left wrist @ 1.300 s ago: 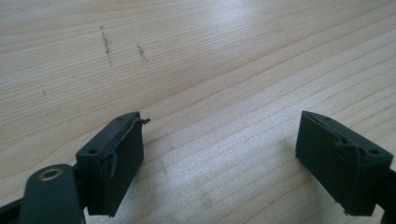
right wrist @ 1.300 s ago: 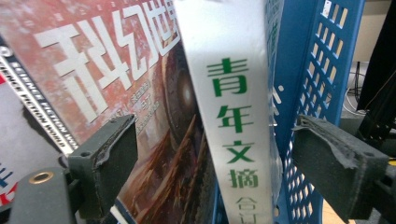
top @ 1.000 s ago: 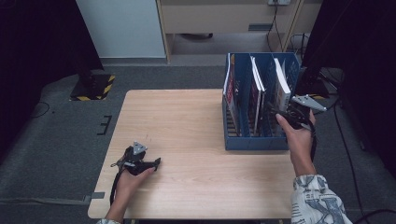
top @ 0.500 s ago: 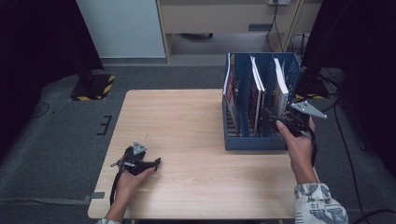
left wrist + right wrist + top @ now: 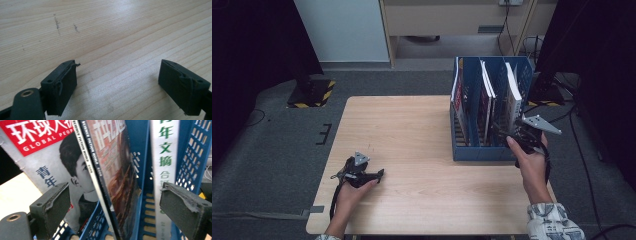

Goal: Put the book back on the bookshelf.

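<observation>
1. Wood grain of the table (image 5: pixel 112 32) lay close beneath the left gripper (image 5: pixel 117 82) in the left gripper view, and its jaws stood wide apart with nothing between them.
2. Seen from above, the left gripper (image 5: pixel 358 171) rested on the table (image 5: pixel 412 140) well to the left of the blue file rack (image 5: pixel 489 112), near the table's front edge, with the person's left hand (image 5: pixel 349 192) around it.
3. The right gripper (image 5: pixel 524 137) was held by the right hand (image 5: pixel 532 165) at the front right corner of the rack, just beside its low front wall.
4. In the right gripper view, the right gripper (image 5: pixel 112 202) had its jaws spread wide, holding nothing, and pointed into the rack (image 5: pixel 140 157).
5. Between those jaws stood a dark-covered magazine (image 5: pixel 117 177), leaning in the rack's middle compartment.
6. Left of it in that view stood a magazine with a red title block (image 5: pixel 45 157), in the rack's next compartment.
7. A white-spined magazine (image 5: pixel 165 165) with green characters stood upright in the compartment at the right, close to the right jaw.
</observation>
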{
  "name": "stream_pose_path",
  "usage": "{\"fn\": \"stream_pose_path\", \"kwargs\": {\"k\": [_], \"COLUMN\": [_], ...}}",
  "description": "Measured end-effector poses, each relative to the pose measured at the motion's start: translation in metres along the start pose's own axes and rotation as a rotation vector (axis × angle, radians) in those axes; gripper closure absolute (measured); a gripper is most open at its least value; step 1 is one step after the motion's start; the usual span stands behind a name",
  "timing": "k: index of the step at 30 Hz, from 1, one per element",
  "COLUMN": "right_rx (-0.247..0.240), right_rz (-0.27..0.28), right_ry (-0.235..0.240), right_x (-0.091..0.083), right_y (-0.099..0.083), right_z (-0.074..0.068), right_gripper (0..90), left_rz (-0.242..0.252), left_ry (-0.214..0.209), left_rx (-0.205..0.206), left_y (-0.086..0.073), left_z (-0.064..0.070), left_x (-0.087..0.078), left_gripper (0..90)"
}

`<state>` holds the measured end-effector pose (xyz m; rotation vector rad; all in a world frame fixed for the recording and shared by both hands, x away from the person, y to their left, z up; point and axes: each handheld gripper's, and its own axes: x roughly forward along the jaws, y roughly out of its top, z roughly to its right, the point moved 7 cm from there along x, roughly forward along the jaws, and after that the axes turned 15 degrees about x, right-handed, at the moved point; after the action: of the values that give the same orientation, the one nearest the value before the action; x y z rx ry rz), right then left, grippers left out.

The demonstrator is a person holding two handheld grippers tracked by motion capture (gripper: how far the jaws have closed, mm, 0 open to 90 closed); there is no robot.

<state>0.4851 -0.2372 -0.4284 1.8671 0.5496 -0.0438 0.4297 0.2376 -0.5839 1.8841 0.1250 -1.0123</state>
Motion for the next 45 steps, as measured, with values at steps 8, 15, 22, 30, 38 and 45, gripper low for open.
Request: {"fn": "stream_pose_path", "kwargs": {"k": [8, 15, 22, 30, 38, 45], "right_rx": [0.017, 0.009, -0.003, -0.047, -0.059, -0.055], "right_rz": [-0.026, -0.050, -0.080, -0.146, -0.201, -0.224], "right_ry": [0.039, 0.068, 0.109, 0.140, 0.157, 0.171], "right_x": [-0.003, -0.002, -0.002, 0.004, 0.010, 0.010], "right_y": [-0.012, -0.023, -0.040, -0.067, -0.088, -0.097], "right_z": [-0.014, -0.026, -0.046, -0.071, -0.085, -0.088], "right_gripper": [9.5, 9.3, 9.2, 9.0, 9.1, 9.2], "left_rz": [0.000, 0.000, 0.000, 0.000, 0.000, 0.000], "left_ry": [0.000, 0.000, 0.000, 0.000, 0.000, 0.001], "left_rx": [0.000, 0.000, 0.000, 0.000, 0.000, -0.001], "left_y": [0.000, 0.000, 0.000, 0.000, 0.000, 0.000], "left_z": [0.000, 0.000, 0.000, 0.000, 0.000, 0.000], "left_x": [0.000, 0.000, 0.000, 0.000, 0.000, 0.000], "left_gripper": [14.3, 14.3, 14.3, 14.3, 14.3, 14.2]}}
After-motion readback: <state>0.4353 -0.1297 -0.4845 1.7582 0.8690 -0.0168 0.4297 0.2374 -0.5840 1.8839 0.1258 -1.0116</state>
